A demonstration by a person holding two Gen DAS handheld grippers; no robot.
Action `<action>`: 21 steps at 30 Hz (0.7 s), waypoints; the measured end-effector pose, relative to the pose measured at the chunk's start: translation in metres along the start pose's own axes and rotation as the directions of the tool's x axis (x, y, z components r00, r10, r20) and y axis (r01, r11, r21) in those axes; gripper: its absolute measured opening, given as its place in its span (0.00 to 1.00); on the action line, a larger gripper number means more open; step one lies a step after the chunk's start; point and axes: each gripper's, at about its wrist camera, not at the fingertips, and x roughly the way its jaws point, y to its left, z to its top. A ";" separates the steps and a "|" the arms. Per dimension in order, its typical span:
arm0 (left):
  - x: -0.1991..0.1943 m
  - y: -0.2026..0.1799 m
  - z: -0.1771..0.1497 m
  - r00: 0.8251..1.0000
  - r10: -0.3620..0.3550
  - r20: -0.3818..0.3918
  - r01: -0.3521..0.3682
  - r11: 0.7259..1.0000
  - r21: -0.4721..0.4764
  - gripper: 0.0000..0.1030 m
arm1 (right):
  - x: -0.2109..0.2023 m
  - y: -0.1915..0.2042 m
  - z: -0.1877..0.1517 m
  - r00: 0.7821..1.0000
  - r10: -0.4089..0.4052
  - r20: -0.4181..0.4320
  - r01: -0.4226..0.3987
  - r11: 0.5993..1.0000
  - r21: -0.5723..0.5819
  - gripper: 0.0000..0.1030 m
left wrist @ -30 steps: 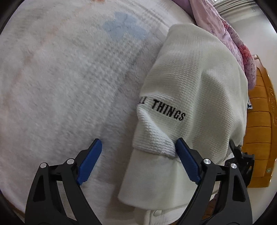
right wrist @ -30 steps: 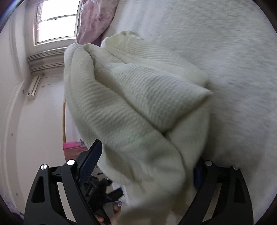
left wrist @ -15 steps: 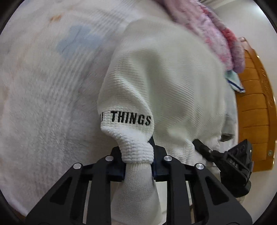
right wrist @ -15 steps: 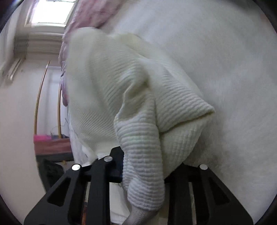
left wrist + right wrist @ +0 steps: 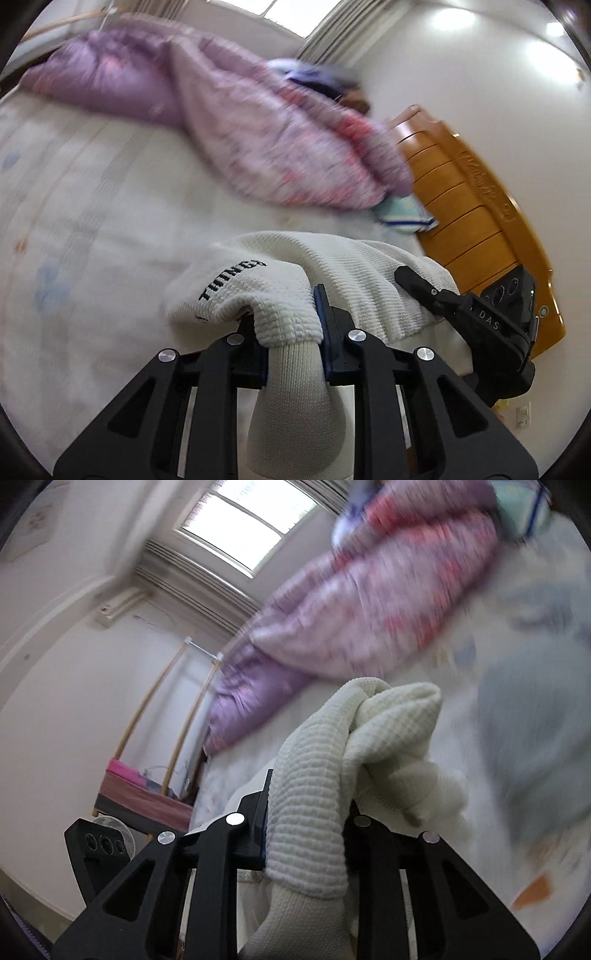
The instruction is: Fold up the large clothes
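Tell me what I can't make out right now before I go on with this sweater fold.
- Left wrist view: the sweater print reads only "THING"; a fold hides the rest.
- Left gripper: its pads are buried in the sleeve cuff.
- Right wrist view: the right gripper grips bunched knit; which part of the garment cannot be told.
- Both views: the purple quilt and bed sheet are motion-blurred, and the sweater's overall layout is out of frame.

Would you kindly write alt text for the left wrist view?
The left gripper is clamped on a bunched fold of a cream waffle-knit sweater lettered "THING" in black, above a white bed. Behind lie a purple and pink quilt and a wooden headboard.
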 end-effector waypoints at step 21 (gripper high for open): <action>0.252 -0.094 -0.118 0.977 0.059 -0.207 -0.048 0.997 0.059 0.60 | -0.066 -0.295 0.012 0.957 -0.275 -0.096 0.291 0.890 0.351 0.36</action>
